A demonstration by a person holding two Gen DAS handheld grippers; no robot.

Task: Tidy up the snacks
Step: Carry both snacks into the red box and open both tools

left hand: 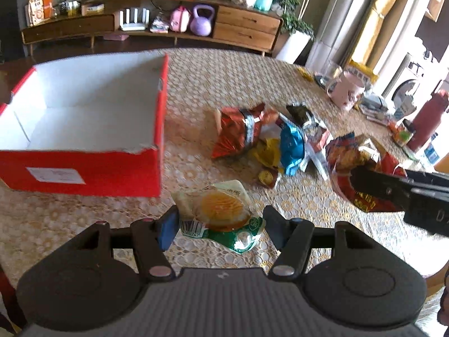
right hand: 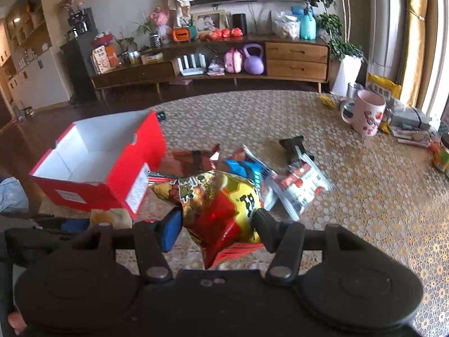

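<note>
Lace-patterned tablecloth (left hand: 84, 219) covers the work surface; a sideboard (right hand: 294, 59) stands against the far wall.

Left gripper (left hand: 221, 229): jaws part-way apart, clamped on a clear pastry pack (left hand: 221, 207) with a green end. The pack's lower edge is hidden behind the gripper body.

Right gripper (right hand: 216, 231): jaws part-way apart, clamped on a yellow-and-red snack bag (right hand: 216, 202). The bag hangs clear of the cloth. Its print is blurred and cannot be read. In the left view, only the tip of this gripper shows, cut off at the right edge.

Remaining snacks lie in a loose pile (left hand: 269, 137) on the cloth, between the two grippers and the far edge. Packets overlap; a red foil bag (left hand: 238, 129) and a blue bag (left hand: 291, 143) can be told apart, the rest cannot.

Red box (left hand: 84, 168): open top, white inside, nothing visible in it, set left of the pile. Its near-left corner is cut off by the frame.

Pink mug (right hand: 367, 115): upright, far right, contents not visible.
</note>
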